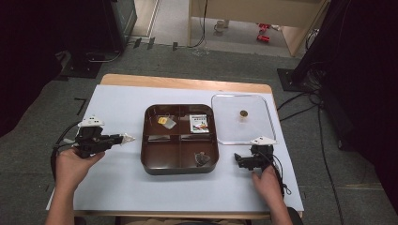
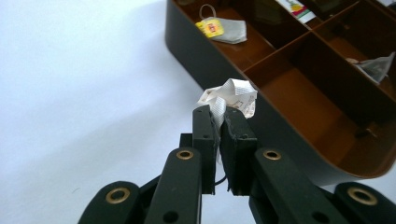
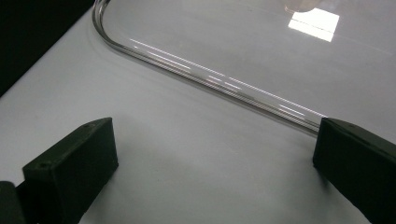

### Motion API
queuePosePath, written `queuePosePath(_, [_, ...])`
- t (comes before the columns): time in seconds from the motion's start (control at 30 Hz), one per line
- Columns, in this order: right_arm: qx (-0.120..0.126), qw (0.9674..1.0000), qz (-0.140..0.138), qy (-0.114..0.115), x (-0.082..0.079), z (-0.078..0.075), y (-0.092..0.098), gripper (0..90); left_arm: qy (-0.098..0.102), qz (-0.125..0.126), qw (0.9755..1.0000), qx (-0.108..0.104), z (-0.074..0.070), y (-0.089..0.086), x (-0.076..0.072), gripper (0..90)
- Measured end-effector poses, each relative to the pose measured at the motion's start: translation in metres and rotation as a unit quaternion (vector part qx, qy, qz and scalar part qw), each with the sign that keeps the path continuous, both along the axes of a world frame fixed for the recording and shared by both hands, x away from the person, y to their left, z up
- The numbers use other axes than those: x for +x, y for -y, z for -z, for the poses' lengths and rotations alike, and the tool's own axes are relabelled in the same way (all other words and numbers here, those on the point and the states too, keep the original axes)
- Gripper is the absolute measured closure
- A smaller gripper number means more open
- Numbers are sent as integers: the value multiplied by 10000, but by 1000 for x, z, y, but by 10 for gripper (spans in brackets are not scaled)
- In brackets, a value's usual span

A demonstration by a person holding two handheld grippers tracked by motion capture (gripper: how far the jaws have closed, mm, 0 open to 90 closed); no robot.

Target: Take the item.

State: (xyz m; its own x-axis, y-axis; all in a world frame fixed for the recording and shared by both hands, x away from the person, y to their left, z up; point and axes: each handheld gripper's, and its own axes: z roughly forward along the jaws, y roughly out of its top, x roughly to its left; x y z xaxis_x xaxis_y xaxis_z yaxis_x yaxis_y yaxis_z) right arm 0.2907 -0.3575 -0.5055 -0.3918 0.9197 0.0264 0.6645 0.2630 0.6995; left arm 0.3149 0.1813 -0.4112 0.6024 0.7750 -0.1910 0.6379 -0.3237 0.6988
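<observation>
A dark brown divided tray [image 1: 180, 164] sits mid-table. Its far-left compartment holds a tea bag with a yellow tag [image 1: 165, 121] [image 2: 219, 29], its far-right one a printed white packet [image 1: 199, 123], and its near-right one a crumpled grey wrapper [image 1: 202, 158] [image 2: 376, 67]. My left gripper [image 1: 121, 138] [image 2: 219, 119] hovers just left of the tray [image 2: 289, 140], shut on a crumpled white paper packet [image 1: 128, 138] [image 2: 229, 95] that sticks out past the tips. My right gripper [image 1: 252, 154] [image 3: 215, 144] rests on the table right of the tray, jaws wide open with nothing between them, facing the clear lid.
A clear plastic lid [image 1: 225, 136] [image 3: 210, 77] with a small brown knob [image 1: 243, 113] lies flat right of the tray. The table is covered by a white mat [image 1: 117, 103]. The near-left tray compartment [image 2: 299, 100] looks bare.
</observation>
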Motion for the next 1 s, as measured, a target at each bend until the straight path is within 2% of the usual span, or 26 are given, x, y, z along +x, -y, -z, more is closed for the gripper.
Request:
queuePosePath(0.2, [2, 10000, 3, 7, 0, 0, 0, 0, -49, 5, 10000, 26, 7, 0, 8, 853])
queuePosePath(0.43, [5, 10000, 4, 13, 0, 0, 0, 0, -195, -81, 9997, 101, 19, -2, 20, 853])
queuePosePath(0.63, [1, 10000, 6, 13, 0, 0, 0, 0, -247, -102, 9994, 225, 30, -2, 29, 850])
queuePosePath(0.77, [0, 10000, 9, 13, -1, 0, 0, 0, -437, -130, 9984, 320, 37, -2, 35, 851])
queuePosePath(0.9, [-2, 10000, 10, 16, -1, 0, -1, 0, -503, -142, 9980, 362, 41, -2, 38, 851])
queuePosePath(1.0, [-3, 10000, 9, 17, -1, 0, -1, 0, -572, -123, 9972, 469, 45, -1, 40, 850])
